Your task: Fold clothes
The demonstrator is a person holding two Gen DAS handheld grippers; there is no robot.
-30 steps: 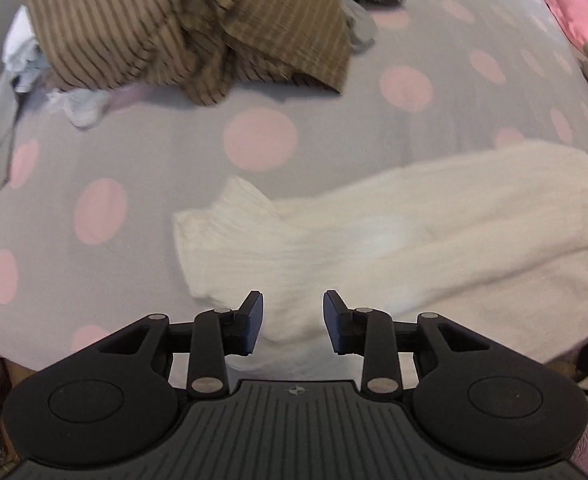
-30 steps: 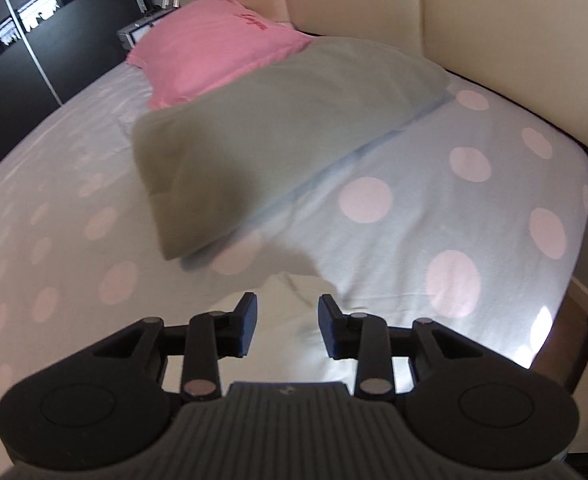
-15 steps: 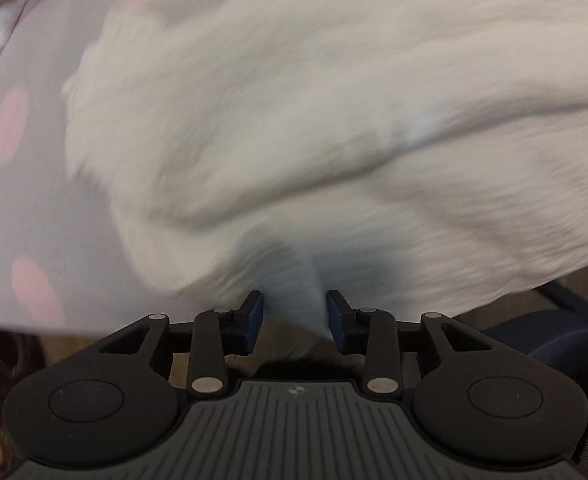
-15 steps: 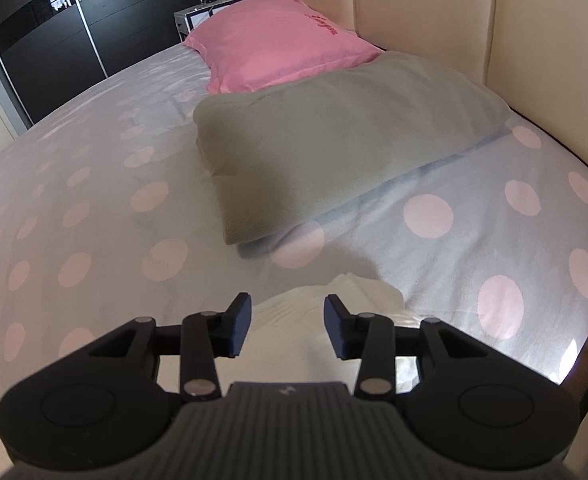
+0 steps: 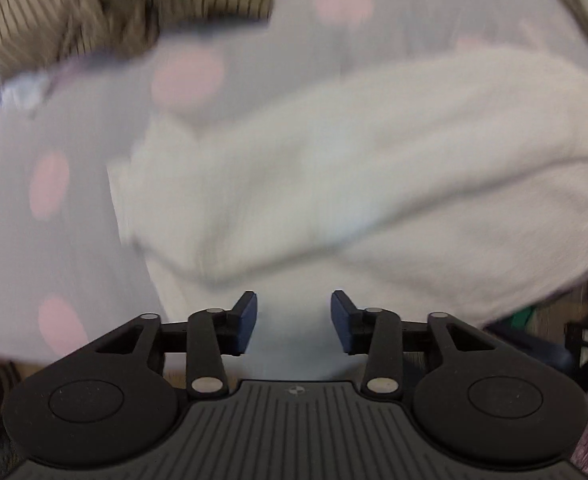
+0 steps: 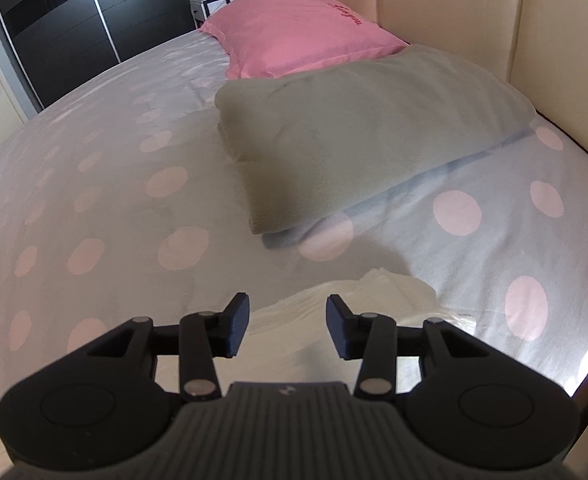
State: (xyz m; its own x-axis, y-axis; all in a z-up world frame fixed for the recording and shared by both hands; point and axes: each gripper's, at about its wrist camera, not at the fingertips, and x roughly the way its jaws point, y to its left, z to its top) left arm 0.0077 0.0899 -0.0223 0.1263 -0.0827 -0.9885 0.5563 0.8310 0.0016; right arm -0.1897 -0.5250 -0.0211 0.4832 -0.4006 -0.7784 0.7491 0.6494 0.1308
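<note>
On polka-dot bedsheet (image 6: pixel 94 184): white garment (image 5: pixel 374 168), grey blanket (image 6: pixel 366 128), pink pillow (image 6: pixel 302 36).

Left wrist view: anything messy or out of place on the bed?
Yes. A crumpled brown striped garment sits heaped at the far left, unfolded. The white knit garment lies spread flat before the open left claw.

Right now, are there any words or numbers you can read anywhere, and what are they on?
Pink pillow: dark pink cursive stitching near its far edge, too small and slanted to read.
Hand-held gripper bodies: a small round emblem on each, not letters.
Nothing else carries text.
</note>
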